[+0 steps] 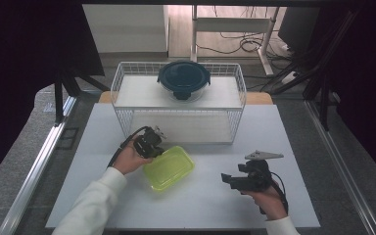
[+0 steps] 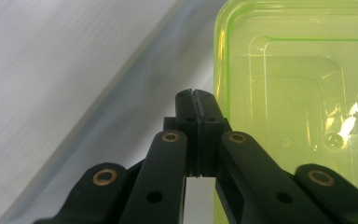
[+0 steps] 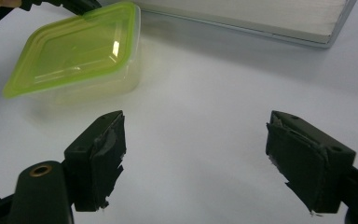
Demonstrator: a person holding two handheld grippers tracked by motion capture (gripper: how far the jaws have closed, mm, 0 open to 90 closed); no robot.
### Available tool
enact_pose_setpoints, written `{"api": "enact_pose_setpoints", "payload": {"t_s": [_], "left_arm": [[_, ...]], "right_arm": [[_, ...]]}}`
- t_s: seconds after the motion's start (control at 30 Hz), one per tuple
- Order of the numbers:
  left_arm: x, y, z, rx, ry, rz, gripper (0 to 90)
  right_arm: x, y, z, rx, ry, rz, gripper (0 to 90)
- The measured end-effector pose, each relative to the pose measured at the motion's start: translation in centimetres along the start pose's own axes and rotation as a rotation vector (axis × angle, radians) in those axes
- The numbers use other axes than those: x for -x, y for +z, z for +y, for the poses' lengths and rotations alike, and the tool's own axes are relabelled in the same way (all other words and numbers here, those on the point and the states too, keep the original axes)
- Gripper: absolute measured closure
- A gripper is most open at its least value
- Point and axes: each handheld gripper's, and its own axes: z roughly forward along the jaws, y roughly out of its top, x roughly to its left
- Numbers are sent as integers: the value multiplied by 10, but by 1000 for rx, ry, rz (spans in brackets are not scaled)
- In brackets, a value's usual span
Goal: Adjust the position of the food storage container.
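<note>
A clear plastic box with a lime-green lid [image 1: 169, 167] [image 3: 74, 51] sits on the white table, left of centre. My left gripper [image 1: 157, 150] [image 2: 196, 95] is at the box's far-left corner, shut. Its pads meet with nothing visible between them, and their tips lie against the edge of the green lid [image 2: 298, 93]. My right gripper [image 1: 229, 179] [image 3: 196, 158] hovers low over bare table to the right of the box, apart from it. It is open and holds nothing. The left gripper [image 3: 74, 4] also shows at the lid's far corner in the right gripper view.
A white wire rack [image 1: 122, 81] stands at the back of the table [image 1: 215, 205]. A round glass container with a dark blue lid [image 1: 183, 78] rests on its top shelf. Bare table lies between the box and my right gripper.
</note>
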Motion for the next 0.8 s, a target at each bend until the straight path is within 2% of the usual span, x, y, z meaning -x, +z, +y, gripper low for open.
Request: {"api": "enact_pose_setpoints", "payload": {"t_s": [0.2, 0.23, 0.27, 0.4, 0.43, 0.47, 0.53, 0.67, 0.7, 0.73, 0.8], "left_arm": [[15, 2, 6, -1, 37, -27, 899], [17, 2, 8, -1, 57, -28, 899], [21, 3, 9, 6, 52, -35, 899], [33, 5, 13, 6, 76, -54, 899], [34, 4, 14, -4, 94, -55, 899], [37, 5, 15, 6, 84, -62, 899], [40, 6, 16, 6, 97, -63, 899], [40, 4, 17, 31, 67, -68, 899], [39, 1, 17, 47, 53, -71, 899], [37, -5, 17, 47, 57, -70, 899], [39, -17, 15, 83, 28, -82, 899]], "right_arm": [[0, 1, 0, -5, 2, 1, 193], [0, 1, 0, -6, 2, 1, 193], [0, 2, -1, -6, 1, 0, 193], [0, 2, -1, -11, 0, -1, 193], [0, 2, -1, -12, 2, 0, 193], [0, 3, -1, -11, 2, 0, 193], [0, 3, -1, -13, 2, -1, 193], [1, 3, -2, -13, 5, -1, 193], [1, 2, -2, -12, 3, -2, 193], [2, 2, -2, -12, 4, -3, 193], [2, 2, -2, -10, 9, -4, 193]]}}
